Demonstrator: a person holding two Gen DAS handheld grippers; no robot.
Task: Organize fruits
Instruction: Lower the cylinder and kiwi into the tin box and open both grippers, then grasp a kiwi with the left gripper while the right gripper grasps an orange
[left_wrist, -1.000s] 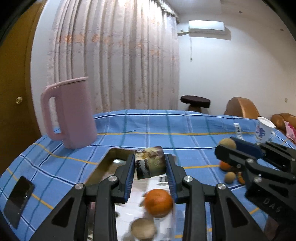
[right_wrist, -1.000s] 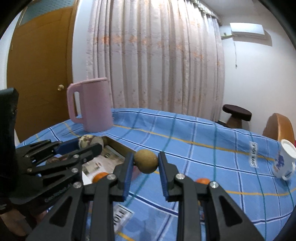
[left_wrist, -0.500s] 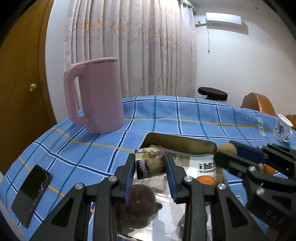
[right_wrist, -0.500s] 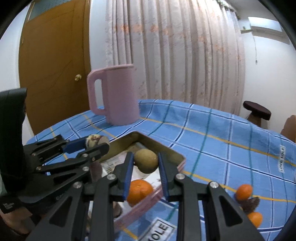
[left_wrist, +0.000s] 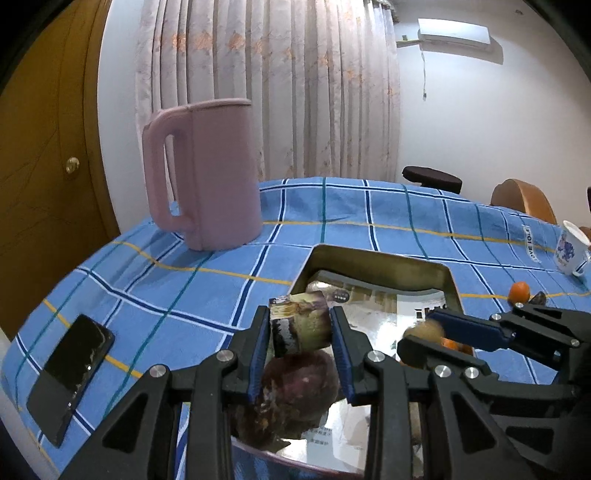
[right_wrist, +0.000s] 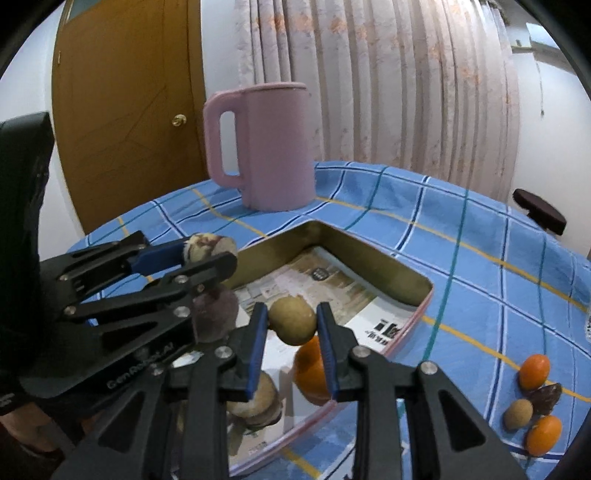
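Observation:
My left gripper (left_wrist: 299, 312) is shut on a cut purple-and-cream fruit piece (left_wrist: 299, 330) and hangs over the near left part of the gold-walled metal tray (left_wrist: 376, 258). A dark purple fruit (left_wrist: 299, 384) lies in the tray right under it. My right gripper (right_wrist: 291, 310) holds a round brown fruit (right_wrist: 291, 322) low over the tray (right_wrist: 354, 258). Its jaws are opening, though the pads still touch the fruit. An orange (right_wrist: 310, 369) and a pale round fruit (right_wrist: 255, 402) lie in the tray below. The left gripper's fingers (right_wrist: 207, 269) reach in from the left.
A tall pink jug (left_wrist: 214, 188) stands behind the tray on the blue checked cloth. A black phone (left_wrist: 70, 373) lies near the left edge. A white cup (left_wrist: 570, 251) stands far right. Two small oranges (right_wrist: 533, 371), a small brown fruit (right_wrist: 519, 413) and a dark fruit (right_wrist: 546, 393) lie on the cloth.
Both grippers have moved left over the tray and sunk toward it, each still carrying its fruit. The jug has grown larger in both views.

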